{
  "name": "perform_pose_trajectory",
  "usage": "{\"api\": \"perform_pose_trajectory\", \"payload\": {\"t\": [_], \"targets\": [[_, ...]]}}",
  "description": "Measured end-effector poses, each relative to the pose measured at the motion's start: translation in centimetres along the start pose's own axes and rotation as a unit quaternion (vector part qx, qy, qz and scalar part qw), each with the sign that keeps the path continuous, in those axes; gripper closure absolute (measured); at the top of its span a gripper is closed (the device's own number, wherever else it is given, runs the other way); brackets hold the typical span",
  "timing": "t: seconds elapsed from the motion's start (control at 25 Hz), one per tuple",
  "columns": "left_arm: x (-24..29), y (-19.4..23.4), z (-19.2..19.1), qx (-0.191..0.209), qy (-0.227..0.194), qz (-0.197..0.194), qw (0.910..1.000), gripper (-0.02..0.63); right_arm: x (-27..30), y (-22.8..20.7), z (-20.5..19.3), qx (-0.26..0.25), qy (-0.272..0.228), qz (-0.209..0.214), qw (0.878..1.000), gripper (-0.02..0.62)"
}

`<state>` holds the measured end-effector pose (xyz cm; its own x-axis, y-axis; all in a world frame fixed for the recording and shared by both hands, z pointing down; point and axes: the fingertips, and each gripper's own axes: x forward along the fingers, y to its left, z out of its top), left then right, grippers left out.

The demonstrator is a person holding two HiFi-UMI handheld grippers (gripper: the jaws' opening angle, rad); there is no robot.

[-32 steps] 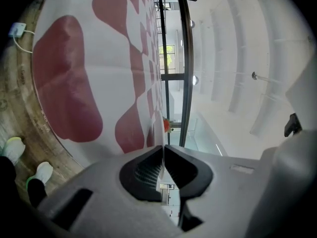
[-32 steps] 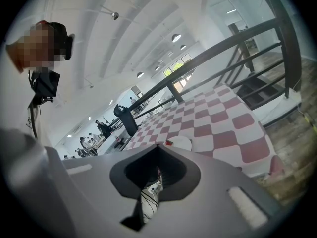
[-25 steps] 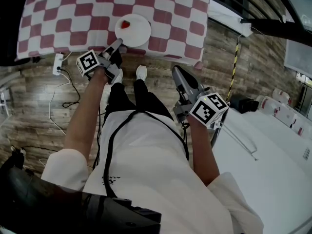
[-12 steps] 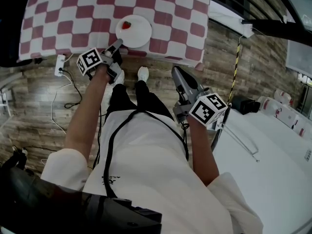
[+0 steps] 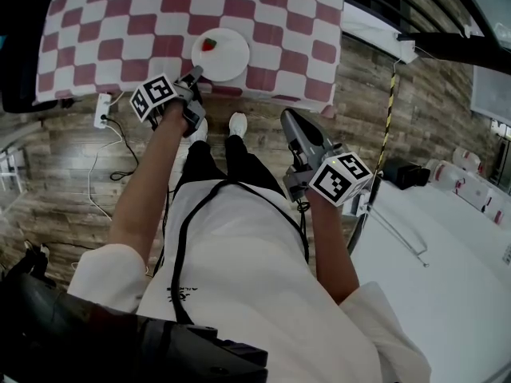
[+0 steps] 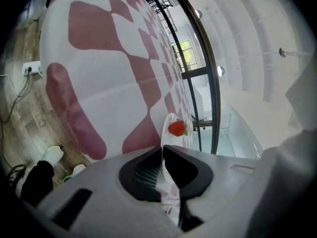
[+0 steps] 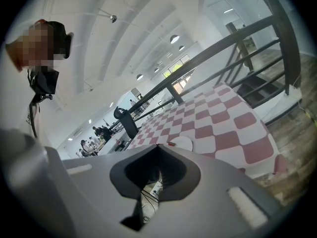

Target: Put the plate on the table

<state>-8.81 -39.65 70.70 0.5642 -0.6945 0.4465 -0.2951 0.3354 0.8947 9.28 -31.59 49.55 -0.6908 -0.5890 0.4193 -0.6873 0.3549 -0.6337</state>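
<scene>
White plate [image 5: 226,58] rim btwn opening L gripper [image 5: 196,73] jaws, arm outstretched.

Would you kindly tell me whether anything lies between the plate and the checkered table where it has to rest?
Nothing visible does. The plate appears to sit on the checkered table near its front edge, carrying only a strawberry. The left hand-held gripper has the plate's rim between its jaws, which are opening.
</scene>
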Motion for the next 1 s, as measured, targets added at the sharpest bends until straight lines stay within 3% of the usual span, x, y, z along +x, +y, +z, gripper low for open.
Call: {"api": "perform_pose_trajectory", "payload": {"t": [0.44,0.76,1.0], "targets": [[0.6,0.6,0.5,-0.004,0.027,0.086,0.9959,0.569,-0.2,-0.1,0.3,0.006,-0.013,-0.003,1.0,0.586],[1.1,-0.7,0.5,0.005,0.035,0.083,0.9959,0.454,-0.4,-0.1,1.0,0.009,-0.024,-0.003,1.0,0.586],[0.6,-0.8,0.5,0.003,0.029,0.078,0.9965,0.419,-0.8,-0.1,1.4,0.005,-0.03,-0.003,1.0,0.586]]}}
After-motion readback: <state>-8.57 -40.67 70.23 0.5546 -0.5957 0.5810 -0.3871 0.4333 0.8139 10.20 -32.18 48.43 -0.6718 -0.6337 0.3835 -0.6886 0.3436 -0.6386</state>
